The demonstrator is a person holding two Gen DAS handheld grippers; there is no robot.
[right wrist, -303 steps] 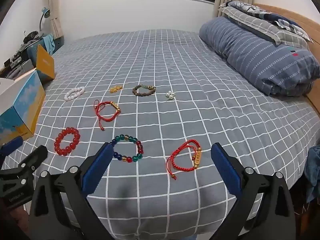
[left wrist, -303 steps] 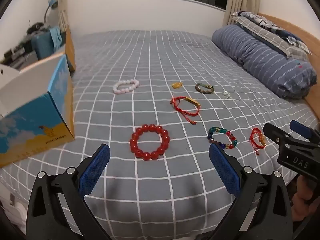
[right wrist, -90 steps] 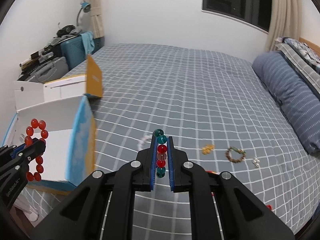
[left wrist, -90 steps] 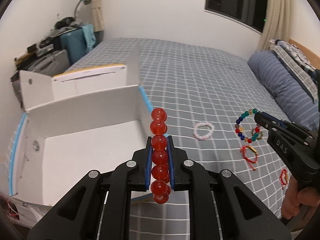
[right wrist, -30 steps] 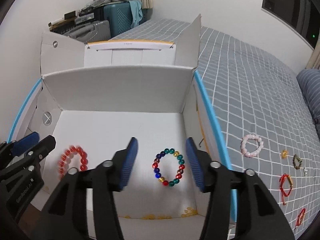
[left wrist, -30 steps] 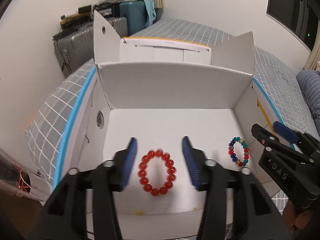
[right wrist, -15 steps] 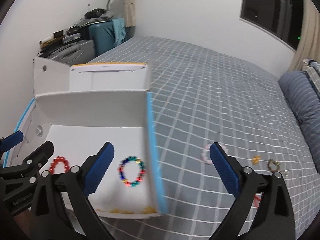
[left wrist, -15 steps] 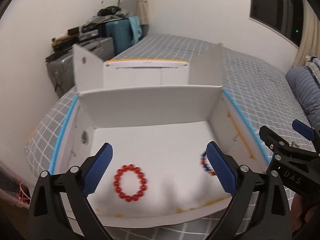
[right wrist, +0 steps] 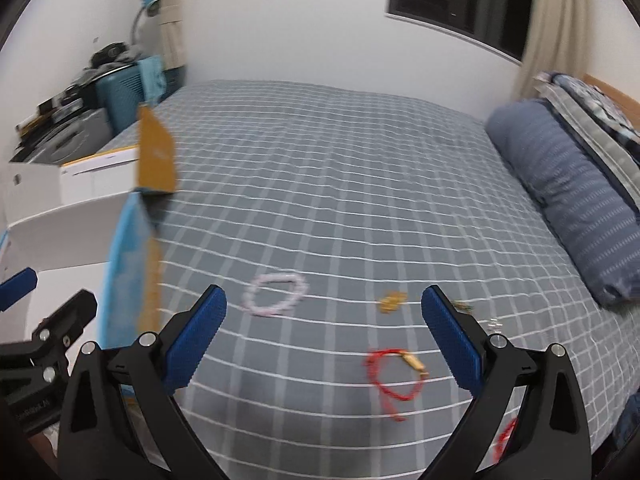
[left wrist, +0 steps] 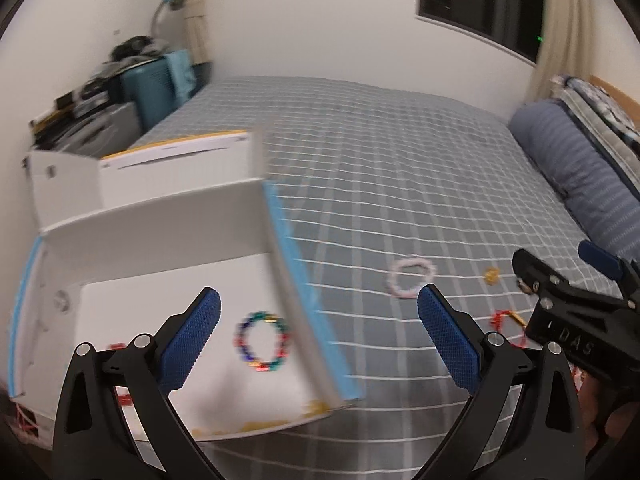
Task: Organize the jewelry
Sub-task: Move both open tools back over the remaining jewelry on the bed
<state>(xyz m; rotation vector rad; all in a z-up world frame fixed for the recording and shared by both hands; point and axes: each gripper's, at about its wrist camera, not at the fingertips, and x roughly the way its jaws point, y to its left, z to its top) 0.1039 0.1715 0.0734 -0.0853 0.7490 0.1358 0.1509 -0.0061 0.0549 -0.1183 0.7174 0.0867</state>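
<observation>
**Bedroom inspection: both claws wide and empty, jewelry split between box and bed**

Grey bedding with a white grid pattern (right wrist: 340, 208) covers the bed and carries all items under review. A white cardboard box with blue trim and open flaps (left wrist: 160, 240) sits at the bed's left edge. A multicoloured bead bracelet (left wrist: 262, 342) lies flat on the box floor, near the right wall. A red item shows partly behind the left claw's left finger; motion blur and the finger prevent identification.

Left claw (left wrist: 318, 338): blue-padded fingers spread wide, nothing between them, hovering above the box's right wall. Right claw (right wrist: 324, 338): fingers likewise wide apart and empty, positioned over the bed to the right of the box.

Items lying loose on the bedding:
- pale pink bead bracelet (right wrist: 276, 294), just right of the box
- small gold trinket (right wrist: 392, 301), right of the pink bracelet and apart from it
- red cord bracelet with a gold tube charm (right wrist: 394, 376), nearer the camera than the trinket
- a second red cord piece (right wrist: 505, 438) at the near edge, mostly hidden behind the right claw's finger

A blue striped bolster pillow (right wrist: 572, 204) lies along the bed's right side. Teal suitcase (left wrist: 150, 92) and stacked clutter stand beside the bed at far left. Both views are blurred.
</observation>
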